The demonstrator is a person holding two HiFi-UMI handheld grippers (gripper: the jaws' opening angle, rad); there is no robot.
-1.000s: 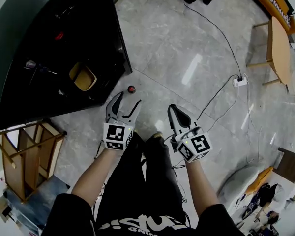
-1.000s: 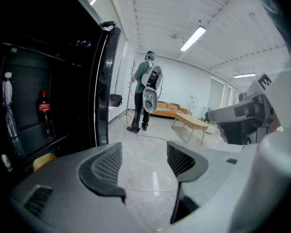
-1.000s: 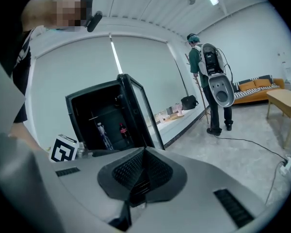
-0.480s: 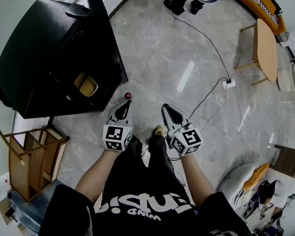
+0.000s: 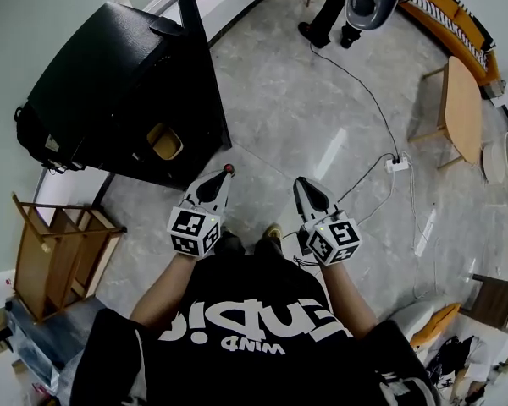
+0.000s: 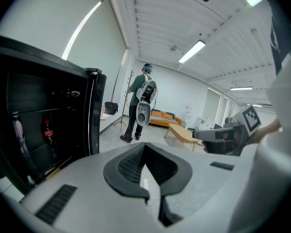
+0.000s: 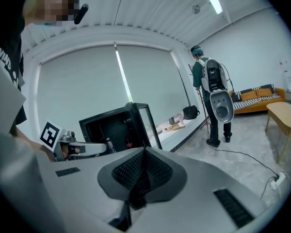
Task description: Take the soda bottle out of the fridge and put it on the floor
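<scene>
Soda bottle [image 6: 48, 135], slim, dark, red-capped, stands upright inside glossy black fridge [image 6: 94, 114].

The black T-shirt [image 5: 262, 332] carries white print, upside down here: small letters roughly "WIND"; larger lettering unclear.

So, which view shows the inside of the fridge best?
The left gripper view: the fridge is near and open toward the camera, with a shelf and a bottle visible inside. The right gripper view shows it small and far away. The head view shows mostly its black top.
</scene>
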